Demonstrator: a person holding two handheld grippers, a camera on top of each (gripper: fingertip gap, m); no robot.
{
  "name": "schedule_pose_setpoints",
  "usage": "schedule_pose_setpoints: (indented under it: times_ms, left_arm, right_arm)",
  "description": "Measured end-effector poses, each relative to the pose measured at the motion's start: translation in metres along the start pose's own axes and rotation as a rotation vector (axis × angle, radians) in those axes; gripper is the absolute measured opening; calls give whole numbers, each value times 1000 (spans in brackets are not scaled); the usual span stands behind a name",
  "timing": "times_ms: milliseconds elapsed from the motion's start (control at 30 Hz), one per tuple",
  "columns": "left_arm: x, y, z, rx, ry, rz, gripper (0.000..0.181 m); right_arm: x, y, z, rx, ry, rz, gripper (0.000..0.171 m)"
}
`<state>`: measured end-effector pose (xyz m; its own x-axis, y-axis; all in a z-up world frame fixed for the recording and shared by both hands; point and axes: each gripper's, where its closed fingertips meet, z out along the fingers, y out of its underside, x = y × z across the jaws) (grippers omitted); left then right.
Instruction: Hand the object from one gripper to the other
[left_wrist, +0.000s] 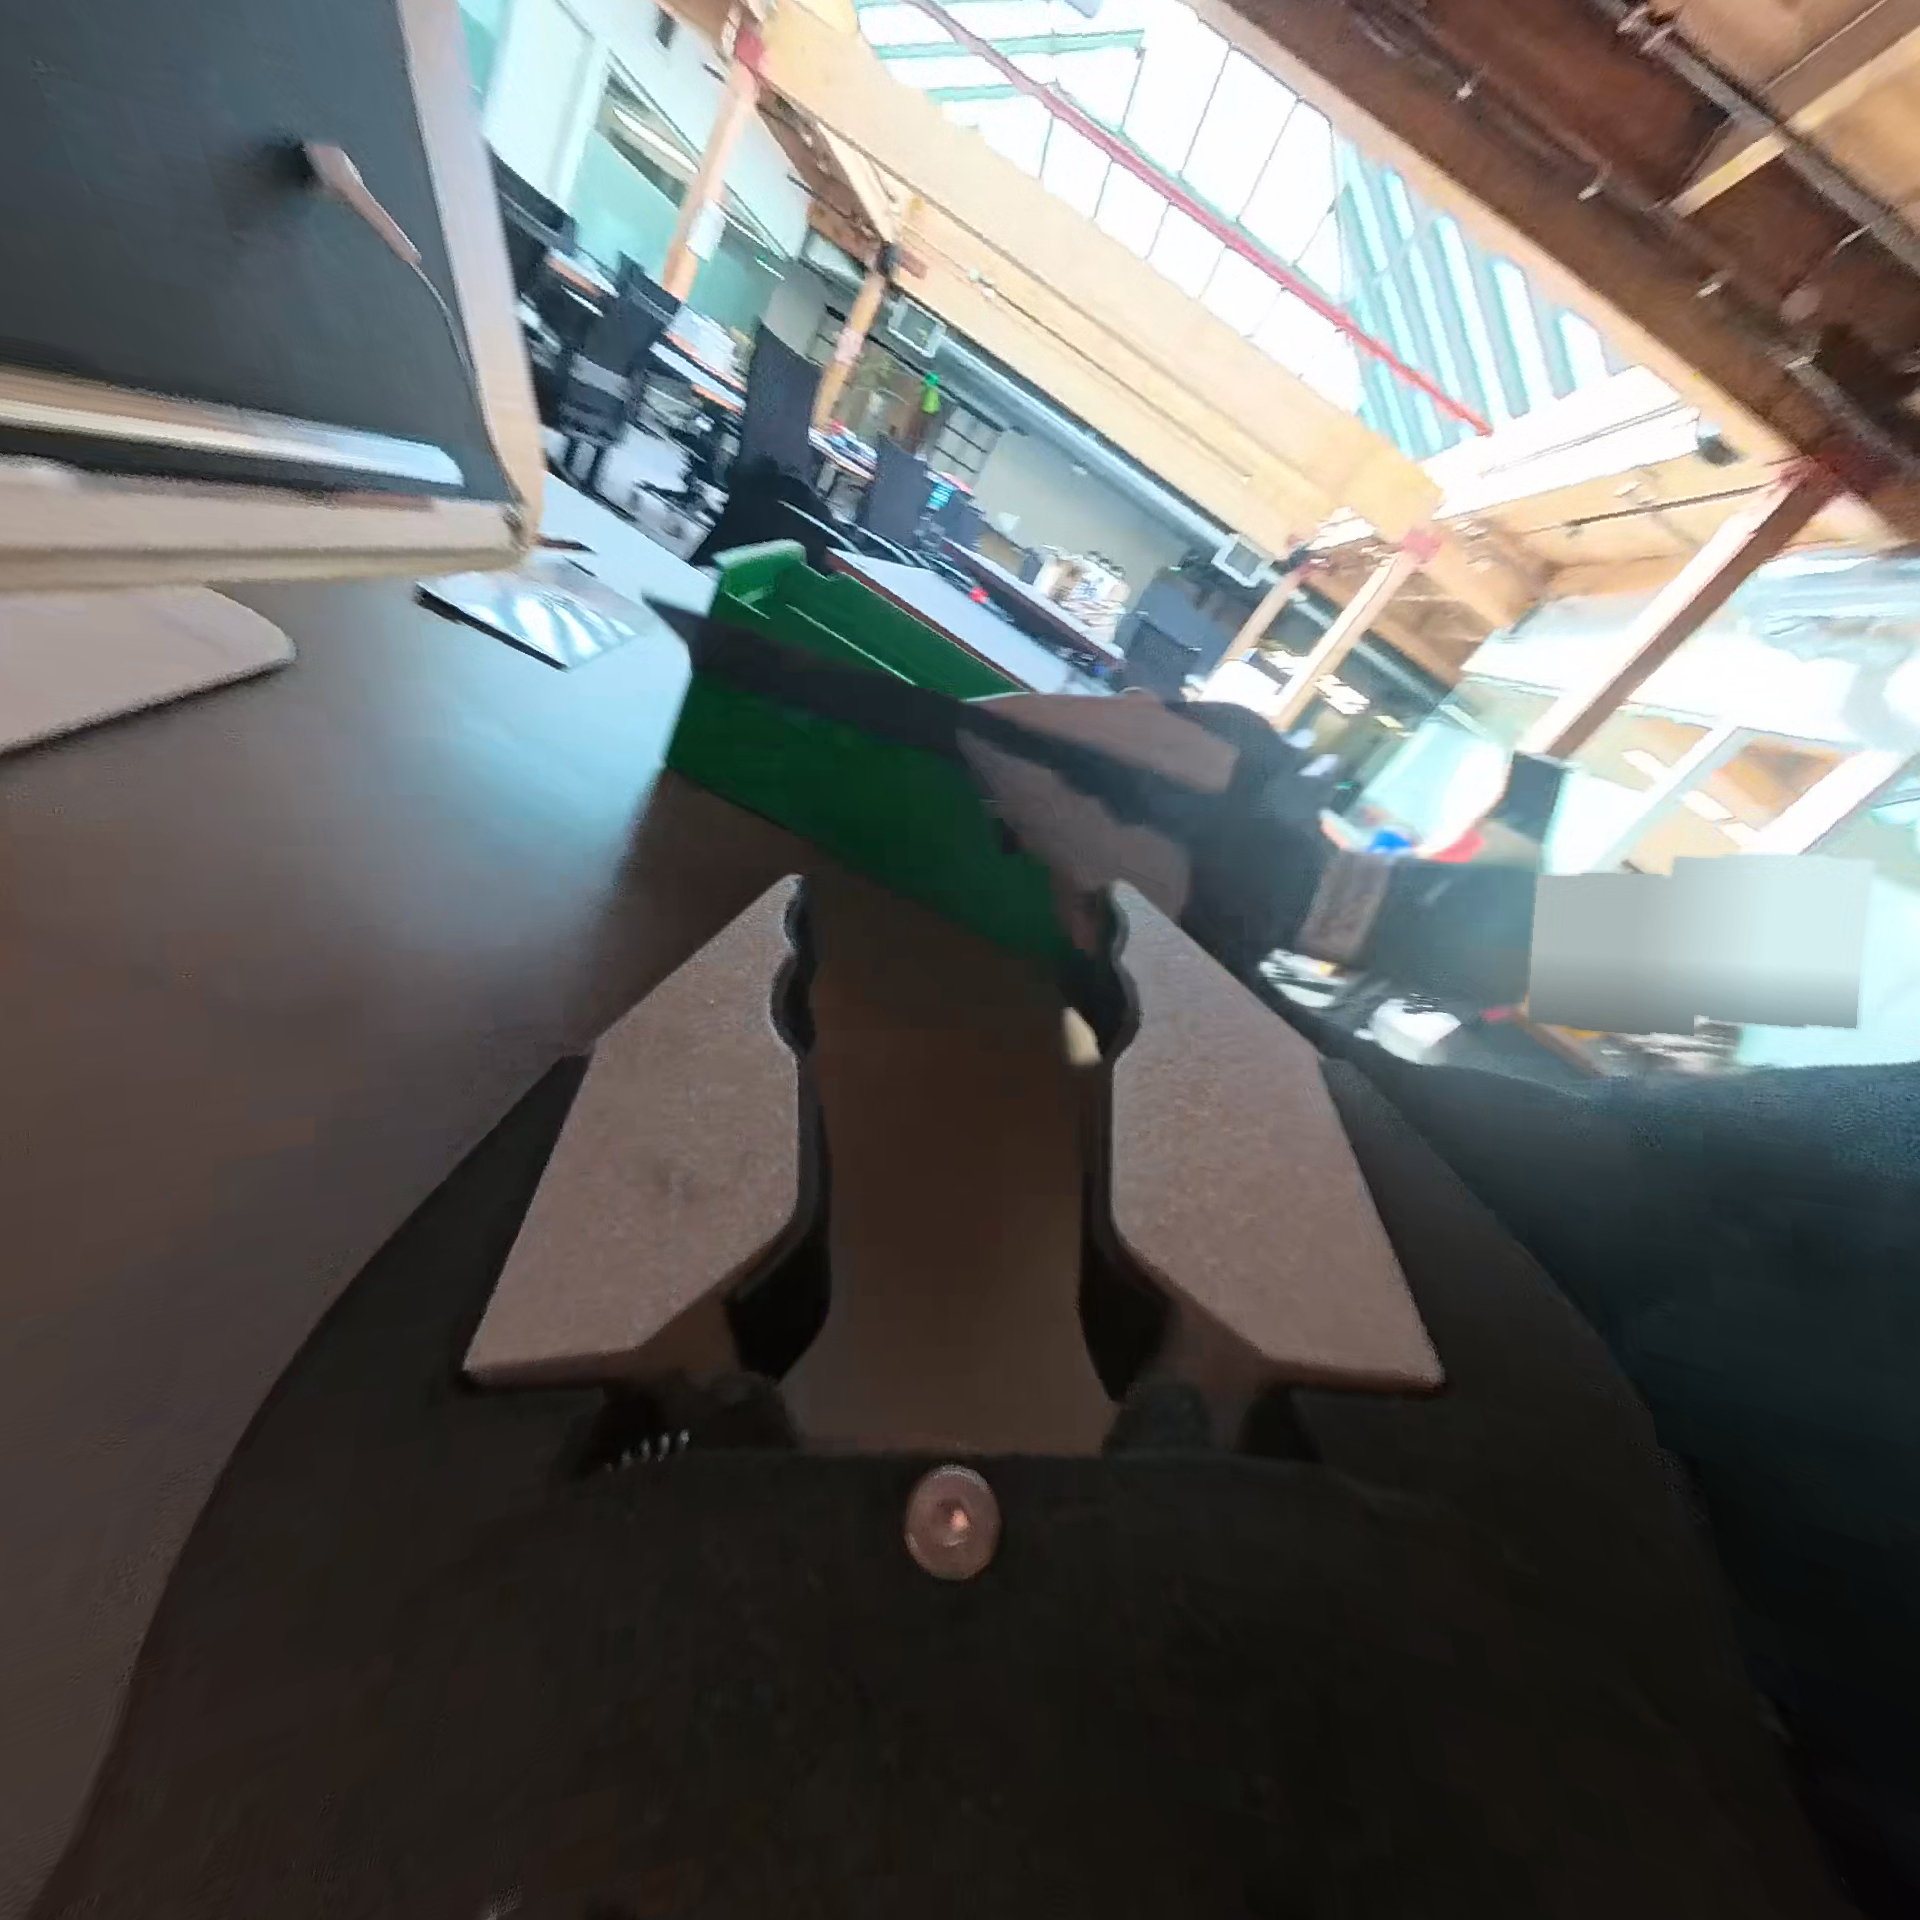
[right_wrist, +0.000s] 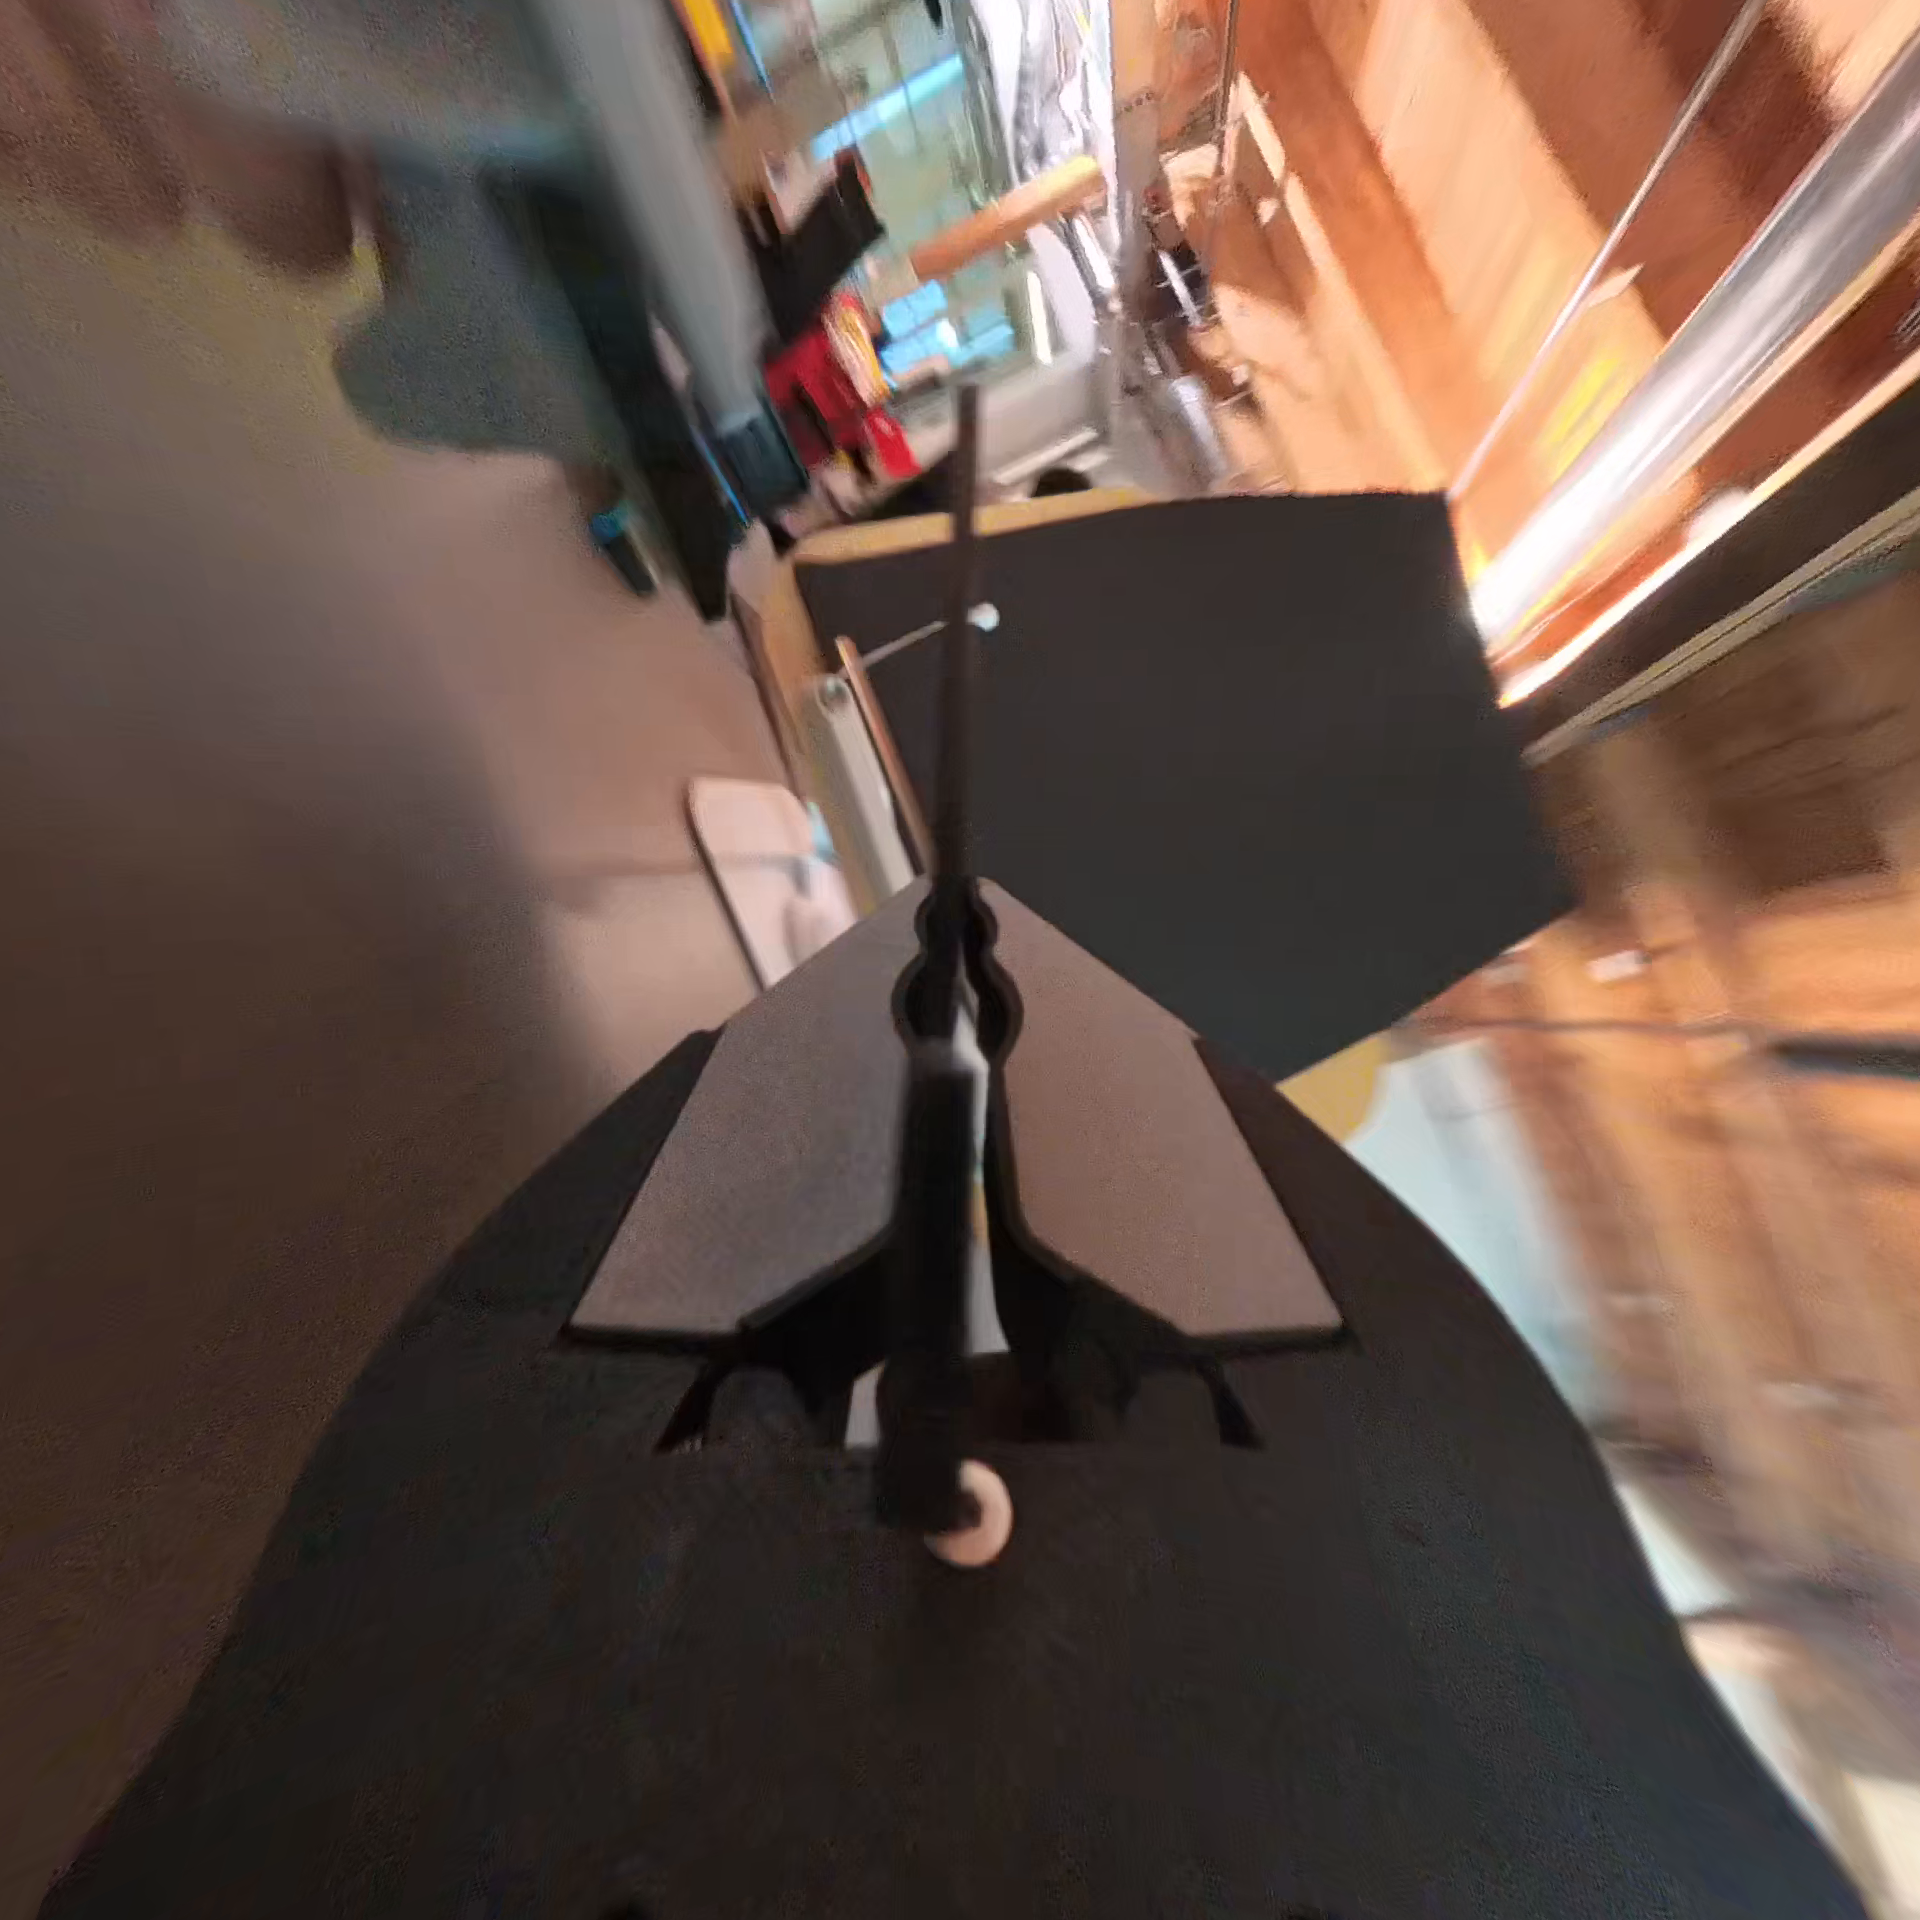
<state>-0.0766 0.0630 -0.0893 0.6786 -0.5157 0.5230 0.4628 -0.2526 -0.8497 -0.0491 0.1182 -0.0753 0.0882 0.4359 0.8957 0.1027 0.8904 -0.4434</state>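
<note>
In the right wrist view my right gripper (right_wrist: 961, 899) is shut on a thin black flat object (right_wrist: 961, 644), seen edge-on. It sticks out forward past the fingertips, and a white part of it lies back between the fingers. In the left wrist view my left gripper (left_wrist: 956, 904) is open with its fingers wide apart. The right gripper (left_wrist: 997, 743) shows just ahead, holding the black object (left_wrist: 810, 675) pointed to the left. The object's near end, with a white tip, lies by the inner side of my left gripper's right finger (left_wrist: 1195, 1091). The left pads do not press on it.
A green box (left_wrist: 831, 790) stands on the brown table (left_wrist: 312, 935) behind the grippers. A dark board with a light edge (left_wrist: 208, 260) and a white base (left_wrist: 125, 655) are at the left; the board also shows in the right wrist view (right_wrist: 1195, 748). A person's dark sleeve (left_wrist: 1662, 1247) is at the right.
</note>
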Motion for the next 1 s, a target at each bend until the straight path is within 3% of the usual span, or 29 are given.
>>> schedule_pose_setpoints:
  times_ms: [100, 200, 300, 367, 467, 500, 533, 667, 800, 900, 1000]
  left_arm:
    - [9, 12, 7, -48, 99, -117, 56]
    - [23, 31, 15, -146, 205, -227, 59]
    - [29, 55, 25, -260, 218, -219, 56]
    - [26, 70, 31, -330, 174, -152, 36]
    - [27, 72, 29, -348, 171, -100, 21]
    - [30, 62, 27, -302, 186, -101, 17]
    - [26, 58, 25, -285, 161, -80, 14]
    - [17, 34, 12, -197, 70, 56, 1]
    - [15, 16, 6, -105, 23, 163, 0]
    - [16, 5, 3, -61, -14, 238, 0]
    - [22, 15, 5, -119, -4, 332, 0]
  right_arm:
    - [-26, 1, 6, -33, 7, -316, 0]
    - [-44, -8, 9, -40, -21, -419, 0]
    - [-52, -11, 14, -84, 4, -552, 0]
    - [-60, -17, 14, -77, 2, -609, 0]
    - [-61, -18, 14, -54, 30, -643, 0]
    - [-59, -16, 14, -48, 38, -630, 11]
    - [-56, -14, 14, -48, 39, -586, 17]
    - [-37, -9, 11, -44, 24, -258, 72]
    - [-47, 2, 7, -18, -200, 171, 49]
    - [-36, 7, 3, 34, -254, 435, 27]
    - [-31, -4, -4, 120, -422, 795, 43]
